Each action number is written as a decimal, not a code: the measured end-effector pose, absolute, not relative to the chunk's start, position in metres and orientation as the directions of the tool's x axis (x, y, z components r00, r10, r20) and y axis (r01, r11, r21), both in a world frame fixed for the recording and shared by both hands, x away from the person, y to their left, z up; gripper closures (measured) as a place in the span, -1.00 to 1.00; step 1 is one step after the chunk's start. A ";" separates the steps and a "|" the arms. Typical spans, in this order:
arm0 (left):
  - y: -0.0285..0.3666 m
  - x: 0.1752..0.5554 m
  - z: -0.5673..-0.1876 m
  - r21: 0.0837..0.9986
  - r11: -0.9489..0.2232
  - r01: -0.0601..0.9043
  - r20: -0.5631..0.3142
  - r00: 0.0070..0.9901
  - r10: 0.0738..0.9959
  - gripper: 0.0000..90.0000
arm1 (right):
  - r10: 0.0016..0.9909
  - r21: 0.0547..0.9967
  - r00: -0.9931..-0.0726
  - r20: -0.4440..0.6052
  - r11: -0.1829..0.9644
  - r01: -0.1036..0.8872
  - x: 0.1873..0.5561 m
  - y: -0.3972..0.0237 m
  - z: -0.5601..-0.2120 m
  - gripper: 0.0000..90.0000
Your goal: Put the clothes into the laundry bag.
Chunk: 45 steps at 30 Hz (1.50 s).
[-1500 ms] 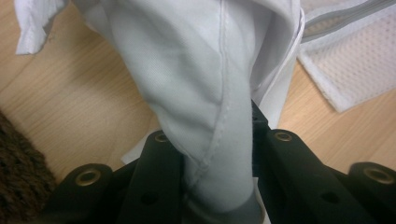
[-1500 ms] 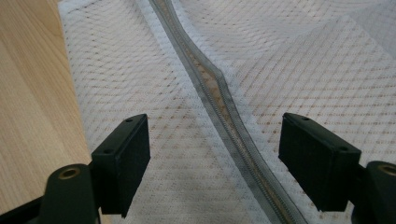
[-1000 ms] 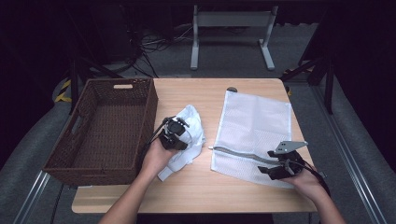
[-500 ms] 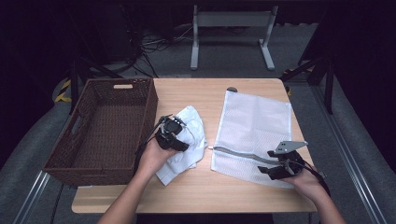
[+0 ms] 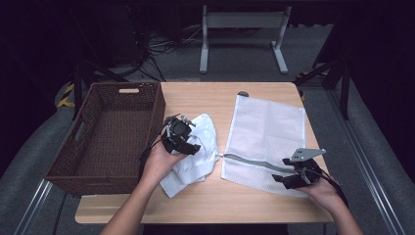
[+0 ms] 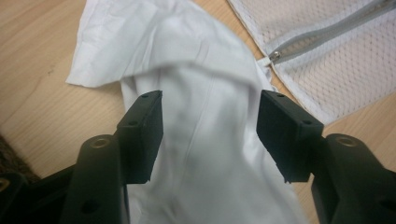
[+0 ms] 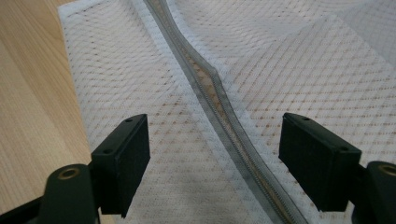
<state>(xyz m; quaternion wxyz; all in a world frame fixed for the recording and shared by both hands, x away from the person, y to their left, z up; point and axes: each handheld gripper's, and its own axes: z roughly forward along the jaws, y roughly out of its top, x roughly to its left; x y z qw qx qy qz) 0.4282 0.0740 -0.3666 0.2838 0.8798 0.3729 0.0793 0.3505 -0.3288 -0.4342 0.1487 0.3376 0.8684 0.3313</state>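
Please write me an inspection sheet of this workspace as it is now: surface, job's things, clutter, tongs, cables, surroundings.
Surface: wooden table, bare at its near edge.
Job's things: white cloth crumpled at centre; mesh zip bag flat to its right, its zip partly open.
Clutter: wicker basket at the table's left end; small dark thing at the far edge.
Tongs: left tongs open over the cloth, having just opened; right tongs open over the zip.
Cables: black cable at the left tongs.
Surroundings: dark floor, grey metal stand.

Bright, evenly lit tabletop amid dark surroundings; soft blur across the near white cloth (image 6: 205, 154).
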 end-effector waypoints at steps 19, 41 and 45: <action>0.024 0.415 -0.380 0.557 -0.651 0.515 -0.129 0.829 0.544 1.00 | 0.738 0.665 -0.673 -0.045 0.525 0.531 0.340 -0.347 -0.427 0.05; -0.051 0.402 -0.441 0.436 -0.776 0.456 -0.120 0.884 0.452 1.00 | 0.699 0.549 -0.711 -0.076 0.624 0.556 0.334 -0.353 -0.439 1.00; -0.047 0.407 -0.440 0.432 -0.770 0.470 -0.115 0.875 0.470 1.00 | 0.684 0.531 -0.726 -0.077 0.644 0.550 0.334 -0.349 -0.442 1.00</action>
